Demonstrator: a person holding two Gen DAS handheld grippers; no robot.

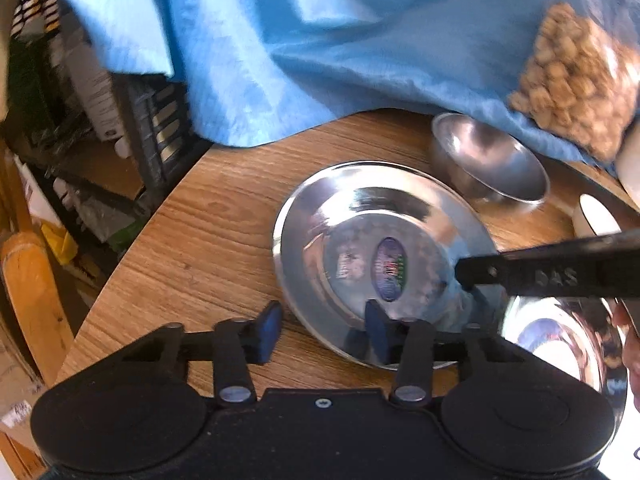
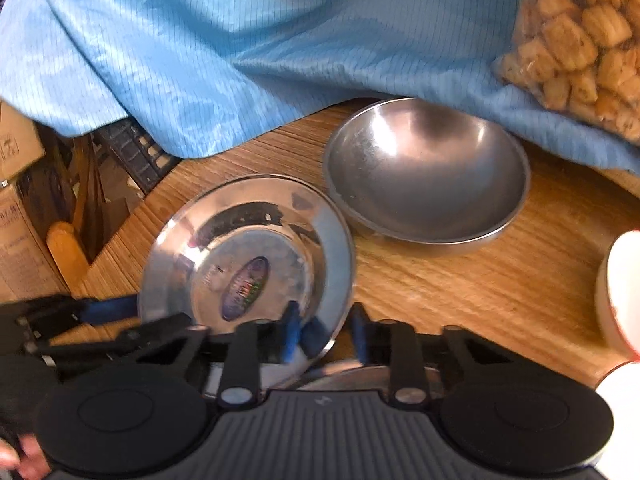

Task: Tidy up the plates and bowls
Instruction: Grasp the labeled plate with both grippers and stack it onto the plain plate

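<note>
The left claw (image 1: 324, 334) hangs low over the wooden table (image 1: 192, 240) with its blue-padded fingers (image 1: 269, 330) spread apart. The near edge of a shiny steel plate (image 1: 384, 260) with an oval sticker in its middle runs between them: one finger stands over the bare wood just outside the rim, the other over the plate's dish. Whether either pad touches the metal cannot be told. Beyond the plate and to the claw's right sits a steel bowl (image 1: 490, 164), upright and just beside the plate's far rim. The right claw's black arm (image 1: 552, 270) reaches in from the right, its tip over the plate's right side, and a second shiny steel dish (image 1: 568, 344) shows below it at the right edge.

In the right wrist view the right claw (image 2: 325, 332) also has its fingers apart, holding nothing; the plate's (image 2: 248, 256) near right rim lies between them, close to the left-hand finger (image 2: 291, 332). The steel bowl (image 2: 428, 176) sits ahead and to the right, touching or almost touching the plate. The left claw (image 2: 108, 308) enters from the left, at the plate's left rim.

A blue cloth (image 2: 248, 52) hangs across the far side of the table, with a clear bag of tan snacks (image 2: 580, 36) lying on it at the far right. A white cup (image 2: 618, 292) stands at the right edge.
</note>
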